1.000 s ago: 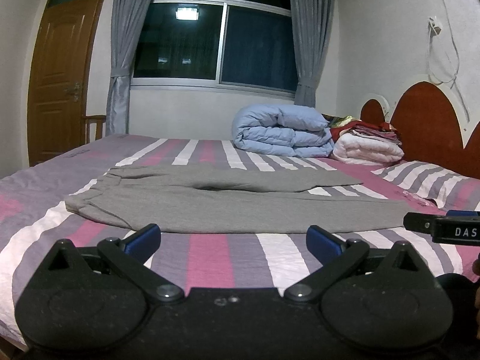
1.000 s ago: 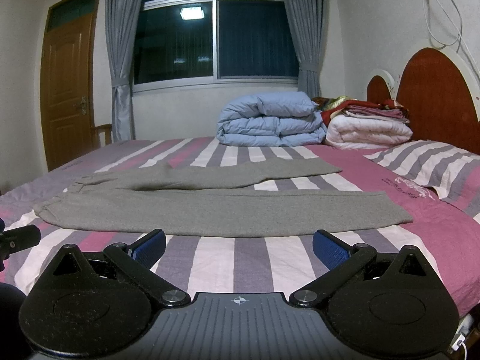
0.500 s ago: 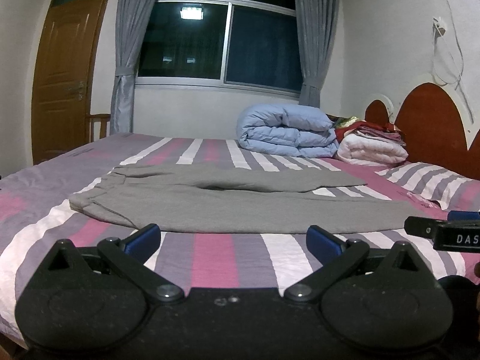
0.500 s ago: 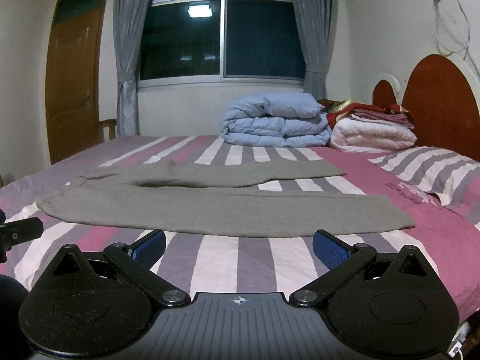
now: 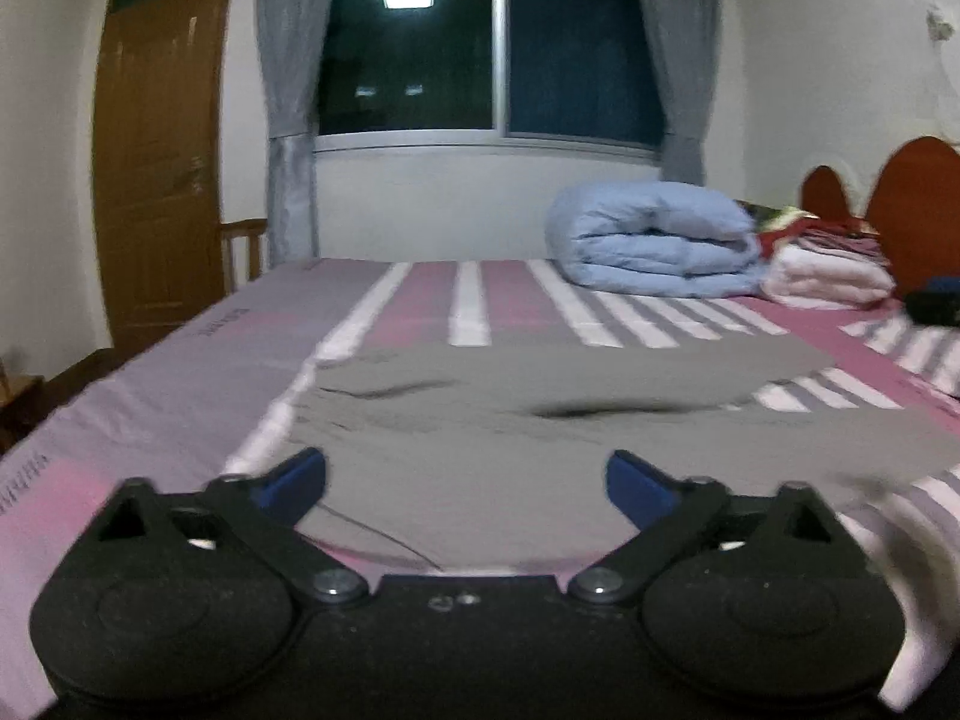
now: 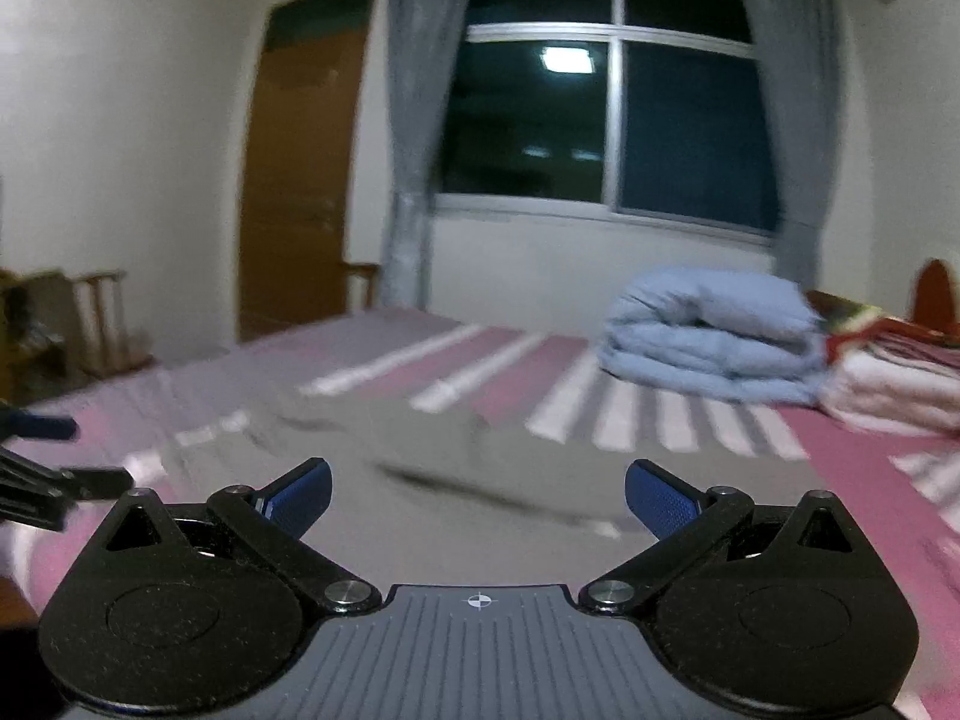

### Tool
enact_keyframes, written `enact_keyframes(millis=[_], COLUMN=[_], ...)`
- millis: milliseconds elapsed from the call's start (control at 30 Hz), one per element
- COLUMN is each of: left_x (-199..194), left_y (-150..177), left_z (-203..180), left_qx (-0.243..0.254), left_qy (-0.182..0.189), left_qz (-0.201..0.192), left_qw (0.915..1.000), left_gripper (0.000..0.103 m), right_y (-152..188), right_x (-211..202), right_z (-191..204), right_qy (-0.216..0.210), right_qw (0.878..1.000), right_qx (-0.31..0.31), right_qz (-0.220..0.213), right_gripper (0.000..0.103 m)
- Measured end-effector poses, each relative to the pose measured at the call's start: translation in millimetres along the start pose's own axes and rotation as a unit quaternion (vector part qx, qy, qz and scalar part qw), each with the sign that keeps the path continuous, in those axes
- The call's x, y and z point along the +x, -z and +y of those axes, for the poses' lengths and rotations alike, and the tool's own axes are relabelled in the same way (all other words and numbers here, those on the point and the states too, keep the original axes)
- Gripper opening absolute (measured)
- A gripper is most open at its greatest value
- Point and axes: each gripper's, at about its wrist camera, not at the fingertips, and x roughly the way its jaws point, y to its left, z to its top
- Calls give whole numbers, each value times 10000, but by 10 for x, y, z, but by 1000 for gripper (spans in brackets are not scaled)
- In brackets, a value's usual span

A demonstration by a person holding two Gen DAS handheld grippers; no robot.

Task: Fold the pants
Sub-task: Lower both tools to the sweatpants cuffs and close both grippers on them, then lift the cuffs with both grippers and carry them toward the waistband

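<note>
Grey pants (image 5: 540,420) lie flat on the striped bed, legs running to the right. My left gripper (image 5: 467,480) is open and empty, low over the near edge of the pants at their waist end. My right gripper (image 6: 478,495) is open and empty, just above the grey pants (image 6: 510,468). The left gripper also shows at the left edge of the right wrist view (image 6: 36,468). The right gripper's tip shows at the right edge of the left wrist view (image 5: 936,306). Both views are blurred.
A folded light blue duvet (image 5: 654,246) and a stack of folded blankets (image 5: 828,276) sit at the far side of the bed by the red headboard (image 5: 918,198). A wooden door (image 5: 162,150), a chair (image 6: 102,324) and a curtained window stand behind.
Both grippers have moved forward and left over the pants. The right wrist view has swung left toward the door. Jaws stay open.
</note>
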Motion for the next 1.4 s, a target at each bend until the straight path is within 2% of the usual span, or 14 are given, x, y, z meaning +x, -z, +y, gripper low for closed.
enact_keyframes(millis=[67, 133, 200, 300, 367, 400, 567, 700, 800, 967, 1167, 1267, 1333, 1400], left_x=[261, 520, 836, 1373, 1809, 1988, 2939, 3531, 3828, 4139, 4321, 4358, 4317, 4200], left_y=[-153, -271, -402, -518, -570, -578, -625, -578, -537, -537, -554, -571, -575, -601], left_z=[264, 498, 753, 1030, 1182, 1255, 1575, 1705, 1828, 1937, 1925, 1870, 1840, 1804], left_qx=[186, 313, 307, 548, 787, 819, 431, 395, 447, 183, 63, 136, 324, 399], left_qy=[17, -73, 45, 149, 139, 137, 488, 583, 539, 944, 1201, 1123, 993, 915], left_qz=[208, 361, 514, 677, 838, 895, 1316, 1553, 1674, 1833, 1917, 1933, 1797, 1484], left_qw=[9996, 9988, 9982, 9961, 9933, 9925, 9892, 9854, 9834, 9783, 9741, 9746, 9782, 9839], left_gripper=[64, 63, 78, 84, 82, 78, 63, 63, 63, 62, 44, 37, 28, 22], right_y=[-195, -342, -435, -495, -468, -423, -128, 46, 106, 164, 241, 283, 255, 165], right_x=[272, 560, 901, 1487, 1939, 2202, 3263, 3968, 4280, 4672, 4973, 5116, 5116, 4988], right_z=[-70, -110, -159, -266, -356, -414, -608, -760, -824, -814, -818, -815, -776, -680], right_qy=[-107, -210, -292, -345, -332, -333, -432, -576, -819, -1280, -1393, -1479, -1649, -1516], right_qw=[9999, 9997, 9994, 9987, 9976, 9961, 9896, 9854, 9841, 9748, 9596, 9491, 9428, 9469], right_qx=[-29, -67, -86, -108, -170, -192, -320, -314, -244, -429, -667, -729, -730, -955], right_qz=[15, 71, 146, 345, 578, 790, 1337, 1569, 1557, 1777, 2350, 2683, 2803, 2670], right_gripper=[103, 103, 103, 103, 86, 70, 68, 66, 64, 64, 61, 60, 19, 10])
